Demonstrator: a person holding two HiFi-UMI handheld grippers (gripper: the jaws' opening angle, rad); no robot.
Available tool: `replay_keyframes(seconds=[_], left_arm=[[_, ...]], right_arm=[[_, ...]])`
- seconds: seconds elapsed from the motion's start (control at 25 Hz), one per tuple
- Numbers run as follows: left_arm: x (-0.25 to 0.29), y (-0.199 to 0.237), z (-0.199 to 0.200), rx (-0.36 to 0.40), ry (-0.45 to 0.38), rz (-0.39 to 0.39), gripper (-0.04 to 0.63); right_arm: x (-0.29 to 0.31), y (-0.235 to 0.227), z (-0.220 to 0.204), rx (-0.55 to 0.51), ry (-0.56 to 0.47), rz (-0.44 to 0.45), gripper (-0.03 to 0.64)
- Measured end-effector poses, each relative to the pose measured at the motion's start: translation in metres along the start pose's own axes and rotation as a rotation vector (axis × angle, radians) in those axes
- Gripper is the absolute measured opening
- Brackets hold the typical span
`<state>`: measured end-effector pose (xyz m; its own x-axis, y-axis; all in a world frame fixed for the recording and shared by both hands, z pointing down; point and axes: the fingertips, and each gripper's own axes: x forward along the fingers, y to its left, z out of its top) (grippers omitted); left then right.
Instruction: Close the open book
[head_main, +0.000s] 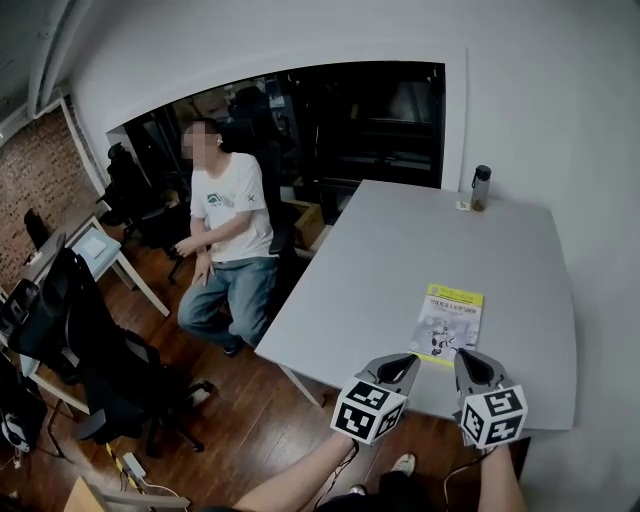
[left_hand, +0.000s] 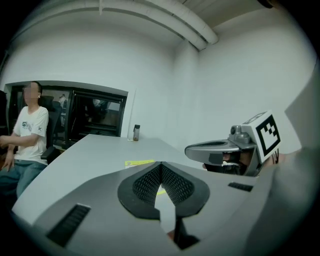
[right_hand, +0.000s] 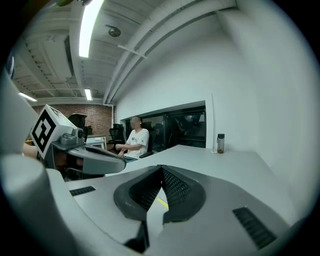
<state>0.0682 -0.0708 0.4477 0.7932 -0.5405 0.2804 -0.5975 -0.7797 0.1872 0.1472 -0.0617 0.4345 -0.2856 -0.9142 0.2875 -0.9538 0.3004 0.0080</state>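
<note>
The thin closed book with a yellow-banded cover (head_main: 449, 322) lies flat near the front edge of the pale grey bench (head_main: 400, 240). The left gripper (head_main: 408, 360) and the right gripper (head_main: 468, 358) hang side by side just short of the book, clear of it. Each has its jaws pressed together on nothing.

We can read no words or numbers anywhere. The book (head_main: 449, 322), lying near the desk's (head_main: 400, 240) near edge, has print on a yellow band across the top of its cover, but it is too small for us to make out. The small dark mark on the seated person's white shirt (head_main: 232, 200) is equally illegible. The marker cubes (head_main: 368, 410) bear only black-and-white squares.
</note>
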Motion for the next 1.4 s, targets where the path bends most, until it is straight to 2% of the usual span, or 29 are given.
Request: replay_keyframes(seconds=[0.52, 0.84, 1.4], left_arm=[[-0.055, -0.036, 0.016, 0.056, -0.051, -0.039, 0.005], [-0.067, -0.043, 0.026, 0.083, -0.07, -0.045, 0.005], [-0.074, -0.042, 0.018, 0.067, -0.061, -0.058, 0.005]], right_arm=[[-0.05, 0.054, 0.031, -0.021, -0.087, -0.004, 0.005], [-0.061, 0.064, 0.044, -0.014, -0.121, -0.004, 0.005], [-0.067, 0.071, 0.043, -0.001, -0.14, -0.014, 0.005]])
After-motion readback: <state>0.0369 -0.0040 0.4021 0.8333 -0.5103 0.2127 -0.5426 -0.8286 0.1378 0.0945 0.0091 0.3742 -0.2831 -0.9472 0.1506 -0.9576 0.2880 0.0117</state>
